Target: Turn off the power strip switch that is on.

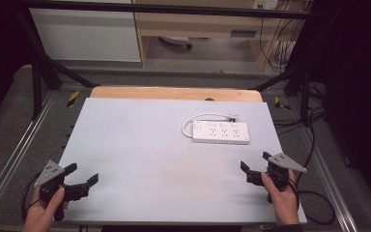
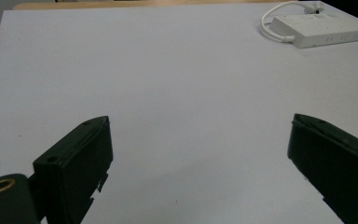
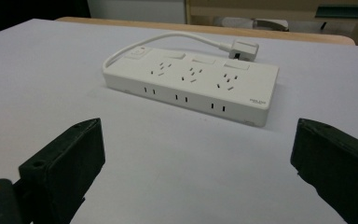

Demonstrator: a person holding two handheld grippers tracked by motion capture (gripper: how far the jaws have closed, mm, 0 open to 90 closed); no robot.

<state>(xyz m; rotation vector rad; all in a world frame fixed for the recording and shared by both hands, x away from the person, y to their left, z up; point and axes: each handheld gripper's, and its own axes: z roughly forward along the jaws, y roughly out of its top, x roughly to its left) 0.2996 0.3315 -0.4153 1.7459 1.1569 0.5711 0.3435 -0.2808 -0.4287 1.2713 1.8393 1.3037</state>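
A white power strip (image 1: 221, 132) lies flat on the pale grey table top (image 1: 140, 154), right of centre, with its white cord (image 1: 207, 116) looped behind it and the plug (image 1: 232, 117) at the back. The strip (image 3: 191, 84) sits straight ahead of my right gripper (image 3: 198, 158), a short way off. My right gripper (image 1: 255, 163) hovers near the table's right front corner, open, nothing between its jaws. Near the left front corner my left gripper (image 1: 82, 174) is open too and holds nothing. From there the strip (image 2: 321, 29) lies far off at the upper right.
A wooden edge (image 1: 174, 93) runs along the back of the table. Black frame struts (image 1: 48, 67) stand at both back corners. Cables (image 1: 314, 193) trail on the floor at the right. A cabinet (image 1: 84, 31) and shelving stand beyond the table.
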